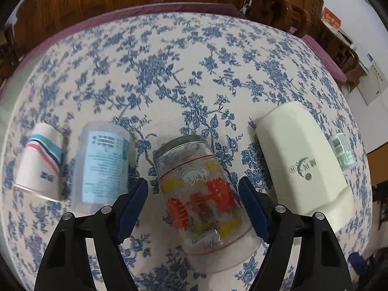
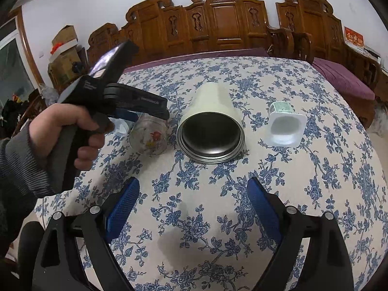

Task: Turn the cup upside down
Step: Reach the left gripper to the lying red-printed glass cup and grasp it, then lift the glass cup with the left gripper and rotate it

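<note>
Clearly lying on its side on the tablecloth (image 1: 169,72), the glass cup (image 1: 201,194) is transparent, printed with red and yellow shapes, a white outline figure and a thin red line around it. In the left wrist view its thick base points toward the far edge of the table and its open rim toward the near edge. It sits between the blue pads of the left gripper (image 1: 194,208), whose fingers stand wide to either side; the right pad seems to be at the glass wall, the left pad apart from it, though contact is hard to judge.

Five containers lie on the blue-flowered cloth, all on their sides, in a rough row. Left of the glass is one clear plastic jar (image 1: 101,167) with a pale blue label, and beyond it, toward the left edge, one white paper cup (image 1: 38,160) with teal and pink stripes. Right of the glass is one cream tumbler (image 1: 305,160) with a dark metal interior, and just past it one small white yogurt pot (image 2: 286,126) with a green label.

The right gripper (image 2: 194,211) hovers over the near part of the cloth, fingers wide, nothing between them. One hand (image 2: 65,131) grips the left tool's handle.
</note>
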Demonstrator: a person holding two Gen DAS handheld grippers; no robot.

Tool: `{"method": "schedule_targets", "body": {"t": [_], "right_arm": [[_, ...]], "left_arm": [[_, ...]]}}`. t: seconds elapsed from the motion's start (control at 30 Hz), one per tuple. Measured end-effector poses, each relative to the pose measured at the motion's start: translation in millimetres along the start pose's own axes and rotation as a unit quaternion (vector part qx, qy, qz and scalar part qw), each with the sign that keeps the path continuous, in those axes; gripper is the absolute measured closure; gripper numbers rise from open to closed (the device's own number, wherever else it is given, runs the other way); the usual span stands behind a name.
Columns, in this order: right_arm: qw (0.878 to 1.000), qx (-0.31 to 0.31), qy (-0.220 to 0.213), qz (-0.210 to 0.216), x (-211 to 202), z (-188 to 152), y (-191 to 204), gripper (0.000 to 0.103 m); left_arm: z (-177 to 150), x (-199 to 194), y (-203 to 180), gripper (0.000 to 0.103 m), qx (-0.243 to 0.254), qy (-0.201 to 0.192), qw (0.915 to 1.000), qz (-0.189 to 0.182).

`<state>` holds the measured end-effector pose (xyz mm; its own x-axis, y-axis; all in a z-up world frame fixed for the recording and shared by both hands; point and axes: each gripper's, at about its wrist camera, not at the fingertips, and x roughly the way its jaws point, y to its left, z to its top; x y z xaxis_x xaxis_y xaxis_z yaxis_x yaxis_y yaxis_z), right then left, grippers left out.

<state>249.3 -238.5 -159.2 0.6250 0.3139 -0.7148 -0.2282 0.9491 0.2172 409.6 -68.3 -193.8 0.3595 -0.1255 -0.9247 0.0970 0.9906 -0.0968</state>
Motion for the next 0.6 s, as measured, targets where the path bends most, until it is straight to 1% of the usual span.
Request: {"method": "schedule_targets", "body": {"t": [0.13,0.3,0.37,0.43,0.6], "right_arm": [[1.0,0.0,0.0,-0.001,-1.3,-1.7,-0.4,0.011],[1.0,0.005,-0.002,-0.003,-5.4,-3.2,-2.3,0.011],[1.0,0.007,-0.003,-0.003,-7.7,-3.3,-1.5,0.011],[1.0,0.007,-0.006,-0.004,-10.9,-3.3,-0.1,0.011],[1.0,0.005,-0.011,-0.006,-18.6,-4.1,3.9,0.011]], "left_arm": [[1.8,9.0,1.8,0.036,-0.012,0.016,0.9997,-0.012],[0.7,10.9,-1.1,0.038,-0.005,0.023,0.9997,-0.003],[-0.5,8.2,-3.4,0.045,0.005,0.017,0.9998,0.003],[-3.0,4.5,-7.0,0.048,0.021,0.012,0.9996,0.012],[-17.5,-8.2,-12.2,0.049,0.05,0.004,0.9986,0.016]]}}
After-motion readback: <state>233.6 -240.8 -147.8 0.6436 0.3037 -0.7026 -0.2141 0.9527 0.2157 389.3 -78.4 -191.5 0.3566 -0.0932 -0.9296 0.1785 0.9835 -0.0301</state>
